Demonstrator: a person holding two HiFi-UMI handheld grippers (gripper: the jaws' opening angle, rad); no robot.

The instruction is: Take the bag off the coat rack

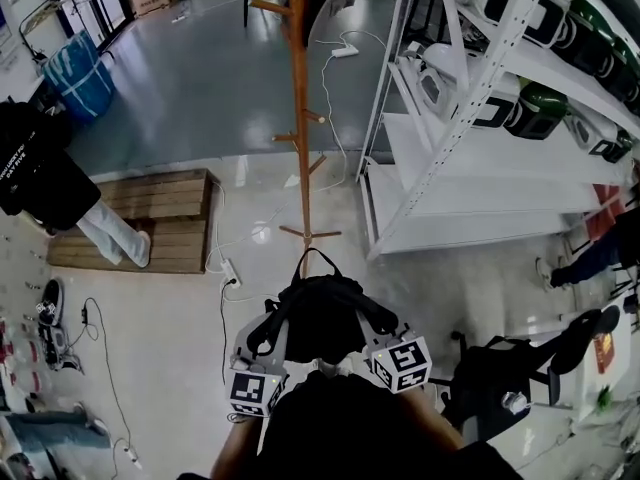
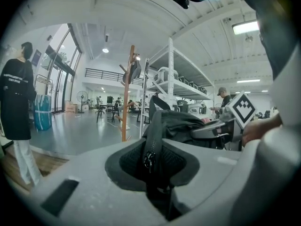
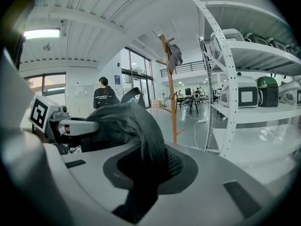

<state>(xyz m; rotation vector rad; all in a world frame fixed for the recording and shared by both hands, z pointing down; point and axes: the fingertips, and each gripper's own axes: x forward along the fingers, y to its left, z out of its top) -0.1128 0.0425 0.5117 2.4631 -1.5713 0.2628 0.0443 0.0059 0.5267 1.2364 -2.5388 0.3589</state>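
Observation:
A black bag (image 1: 318, 313) hangs between my two grippers, low in the head view and apart from the wooden coat rack (image 1: 300, 118) that stands beyond it. My left gripper (image 1: 262, 340) is shut on a zippered edge of the bag (image 2: 151, 145). My right gripper (image 1: 383, 330) is shut on a padded mesh strap of the bag (image 3: 150, 149). In the left gripper view the left gripper (image 2: 153, 161) faces the rack (image 2: 126, 98), with the right gripper (image 2: 221, 126) across the bag. In the right gripper view the right gripper (image 3: 146, 171) faces the rack (image 3: 171, 84), where a dark garment (image 3: 175, 55) hangs near the top.
White metal shelving (image 1: 470, 158) with boxy appliances stands to the right of the rack. A low wooden platform (image 1: 160, 218) lies at the left, and a person in black (image 1: 40, 168) stands by it. Cables and a power strip (image 1: 230, 273) run over the floor. A black chair (image 1: 500, 378) is at lower right.

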